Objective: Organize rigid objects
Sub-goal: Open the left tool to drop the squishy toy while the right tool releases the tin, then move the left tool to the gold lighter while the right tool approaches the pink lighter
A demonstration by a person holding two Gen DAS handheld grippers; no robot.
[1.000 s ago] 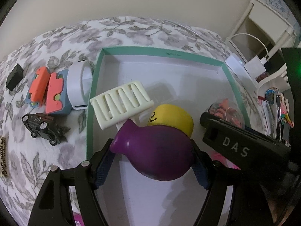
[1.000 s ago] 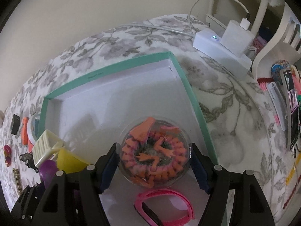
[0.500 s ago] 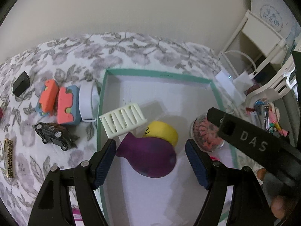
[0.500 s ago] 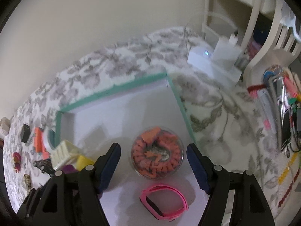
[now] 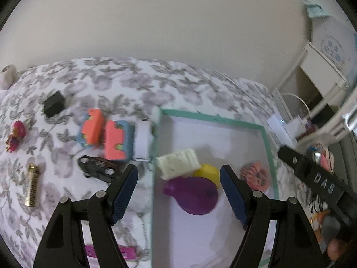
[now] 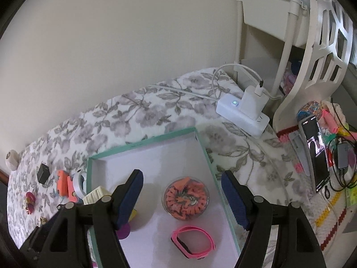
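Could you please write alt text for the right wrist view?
The open right gripper hovers over a teal-rimmed tray holding a round clear container of orange pieces and a pink wristband. The tray sits on a floral cloth, with a white charger beyond.

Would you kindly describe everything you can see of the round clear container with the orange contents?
The round container is a shallow, clear plastic tub, seen from above, packed with orange ridged pieces coiled around something darker in the middle. It sits upright on the white floor of the teal-rimmed tray, near the tray's right wall, with the pink wristband lying close in front of it, apart. The right gripper hangs above it, fingers spread wide, not touching it.
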